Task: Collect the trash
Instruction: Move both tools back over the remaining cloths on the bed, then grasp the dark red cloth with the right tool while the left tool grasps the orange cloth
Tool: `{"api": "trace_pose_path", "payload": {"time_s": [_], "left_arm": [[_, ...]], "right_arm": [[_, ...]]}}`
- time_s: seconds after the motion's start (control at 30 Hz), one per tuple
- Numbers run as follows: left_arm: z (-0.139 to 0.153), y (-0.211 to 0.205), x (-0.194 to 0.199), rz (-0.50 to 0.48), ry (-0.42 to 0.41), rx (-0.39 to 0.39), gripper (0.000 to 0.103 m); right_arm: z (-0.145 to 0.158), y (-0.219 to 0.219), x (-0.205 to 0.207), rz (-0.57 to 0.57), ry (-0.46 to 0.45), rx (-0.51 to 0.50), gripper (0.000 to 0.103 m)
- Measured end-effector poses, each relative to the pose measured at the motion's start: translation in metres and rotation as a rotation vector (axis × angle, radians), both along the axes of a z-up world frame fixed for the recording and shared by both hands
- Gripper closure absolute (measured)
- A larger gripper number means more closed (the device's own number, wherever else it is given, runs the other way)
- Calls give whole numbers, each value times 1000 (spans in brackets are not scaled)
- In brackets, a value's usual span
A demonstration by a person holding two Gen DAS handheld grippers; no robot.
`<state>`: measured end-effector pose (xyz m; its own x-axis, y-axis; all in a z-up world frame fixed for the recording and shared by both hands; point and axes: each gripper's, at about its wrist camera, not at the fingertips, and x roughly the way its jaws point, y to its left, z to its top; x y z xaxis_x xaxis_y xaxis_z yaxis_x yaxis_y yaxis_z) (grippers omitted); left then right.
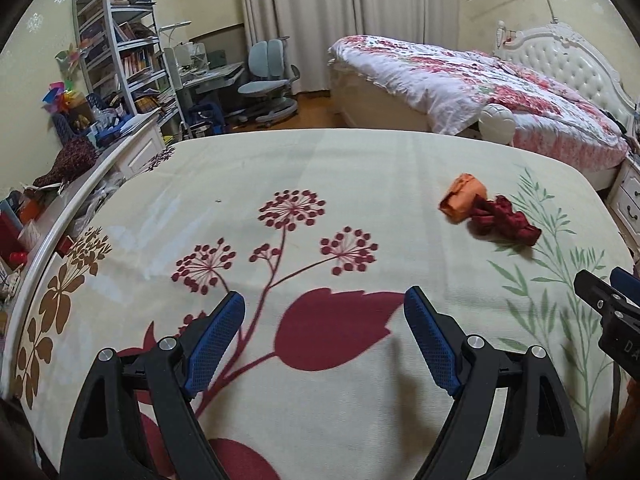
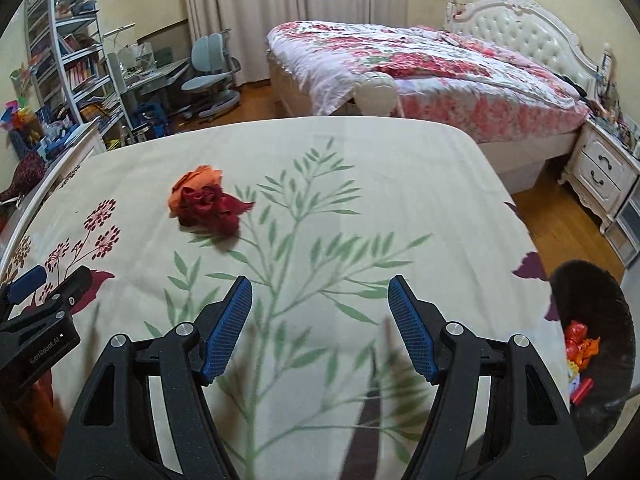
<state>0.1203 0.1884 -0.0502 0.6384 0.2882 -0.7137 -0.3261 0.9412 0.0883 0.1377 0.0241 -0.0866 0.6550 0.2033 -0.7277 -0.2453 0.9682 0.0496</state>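
Observation:
Two crumpled papers lie touching on the cream flowered bedspread point(image 1: 320, 168): an orange wad point(image 1: 462, 196) point(image 2: 196, 182) and a dark red wad point(image 1: 502, 222) point(image 2: 212, 210). My left gripper point(image 1: 324, 312) hovers open over the red tulip print, well short and left of the wads, nothing between its blue pads. My right gripper point(image 2: 320, 294) is open too, over the green leaf print, with the wads ahead to its left. Each gripper shows at the edge of the other's view. A black bin point(image 2: 592, 280) holding orange and red scraps stands at the bed's right side.
A second bed point(image 2: 440, 64) with a floral quilt stands beyond. A white nightstand point(image 2: 600, 168) is at the right, a desk with a grey chair point(image 1: 268, 80) and a bookshelf point(image 1: 120, 40) at the left. Clutter lines the bed's left edge.

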Motion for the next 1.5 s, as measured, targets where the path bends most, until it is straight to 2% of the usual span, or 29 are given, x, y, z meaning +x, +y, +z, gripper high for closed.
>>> {"api": "trace_pose_path", "payload": {"time_s": [0.3, 0.47, 0.53, 0.57, 0.63, 0.67, 0.8, 1.3, 1.5], "left_arm": [[-2, 37, -1, 62, 6, -34, 22], [-4, 41, 2, 62, 8, -49, 21], [-4, 40, 3, 58, 10, -47, 21], [-4, 39, 4, 55, 10, -44, 21], [-4, 38, 6, 48, 6, -38, 21], [-4, 37, 7, 44, 6, -37, 21], [-3, 31, 13, 24, 1, -37, 21], [-2, -26, 58, -122, 3, -44, 21], [-4, -47, 86, -186, 14, -47, 22]], "right_arm": [[-2, 60, 25, 71, 14, -35, 34], [-6, 75, 41, 69, 30, -48, 34], [-8, 75, 46, 71, 49, -50, 41], [-10, 75, 47, 71, 55, -48, 49], [-9, 71, 48, 57, 49, -54, 60], [-9, 69, 49, 53, 47, -58, 69], [-8, 55, 50, 42, 46, -52, 74], [-10, -39, 65, -131, 44, -52, 75], [-11, -54, 69, -143, 47, -36, 75]]}}
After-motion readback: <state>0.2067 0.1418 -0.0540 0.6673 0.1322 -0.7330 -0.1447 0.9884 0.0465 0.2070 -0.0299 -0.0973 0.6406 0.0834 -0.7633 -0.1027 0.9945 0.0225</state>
